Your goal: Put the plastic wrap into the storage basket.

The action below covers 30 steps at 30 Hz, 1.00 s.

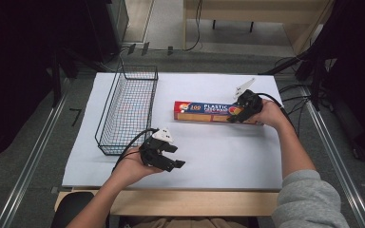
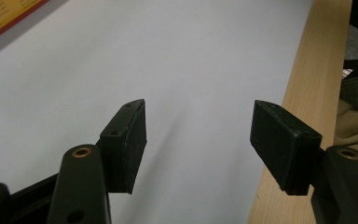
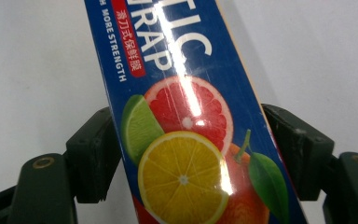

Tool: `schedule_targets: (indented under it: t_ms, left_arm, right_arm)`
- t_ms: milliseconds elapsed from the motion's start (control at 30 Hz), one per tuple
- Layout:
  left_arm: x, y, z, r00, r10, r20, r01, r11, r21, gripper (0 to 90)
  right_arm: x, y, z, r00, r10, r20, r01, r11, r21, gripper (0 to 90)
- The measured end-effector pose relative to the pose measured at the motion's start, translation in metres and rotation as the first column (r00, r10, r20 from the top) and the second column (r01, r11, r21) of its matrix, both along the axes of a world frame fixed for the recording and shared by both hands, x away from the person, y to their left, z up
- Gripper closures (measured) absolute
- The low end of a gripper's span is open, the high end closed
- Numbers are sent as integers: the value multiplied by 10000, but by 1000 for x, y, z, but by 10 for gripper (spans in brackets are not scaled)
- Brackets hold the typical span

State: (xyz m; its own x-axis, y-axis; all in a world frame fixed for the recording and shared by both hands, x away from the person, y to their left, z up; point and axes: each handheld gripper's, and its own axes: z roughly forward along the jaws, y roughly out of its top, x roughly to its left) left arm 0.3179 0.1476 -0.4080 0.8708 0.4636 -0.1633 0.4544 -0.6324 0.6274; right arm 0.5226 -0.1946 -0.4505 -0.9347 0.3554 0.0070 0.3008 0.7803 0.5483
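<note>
A long blue plastic wrap box (image 1: 204, 111) with fruit pictures lies on the white sheet, right of the basket. My right gripper (image 1: 236, 115) is at the box's right end. In the right gripper view the box (image 3: 177, 93) runs between the two jaws, and both pads press its sides, so the gripper (image 3: 191, 135) is shut on it. My left gripper (image 1: 175, 156) hovers near the table's front edge, left of centre. It (image 2: 200, 135) stands open over bare white sheet with nothing between its jaws. A corner of the box (image 2: 4, 14) shows at the top left of the left gripper view.
A black wire basket (image 1: 108, 112) stands empty on the left part of the white sheet (image 1: 218, 156). The wooden front edge of the table (image 2: 303, 93) runs just beside the left gripper. Metal rails flank the table on both sides.
</note>
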Motion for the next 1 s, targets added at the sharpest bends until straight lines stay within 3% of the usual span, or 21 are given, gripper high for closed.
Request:
schedule_targets:
  t_ms: [100,200,367,533,733,833,900,1000]
  left_arm:
    - [0,0,-1,10000,38,-72,-38,10000,-2,371]
    - [1,0,0,10000,1,-65,-1,10000,4,371]
    - [0,1,0,10000,30,-44,-30,10000,-30,371]
    - [1,2,0,9999,84,-62,-84,9999,-67,371]
    - [1,3,1,9999,157,-44,-158,9998,-155,373]
    - [1,4,1,9999,156,-23,-156,9998,-131,373]
    - [1,4,2,9999,167,7,-167,9998,-145,373]
    - [1,5,2,9999,167,21,-167,9998,-121,373]
  right_arm:
    - [-2,3,-2,9993,154,347,-140,9990,-421,255]
    - [-2,5,-2,9994,135,321,-116,9981,-602,255]
    - [-2,3,0,9990,316,305,-301,9984,-483,318]
    - [-2,1,5,9985,299,-450,-321,9983,-477,378]
    - [-3,2,6,9956,415,-845,-430,9989,-163,399]
    - [-4,2,8,9959,473,-770,-489,9986,-188,402]
    - [-7,3,8,9962,857,-182,-860,9961,-181,405]
    - [-11,3,10,9991,426,-66,-428,9984,-371,407]
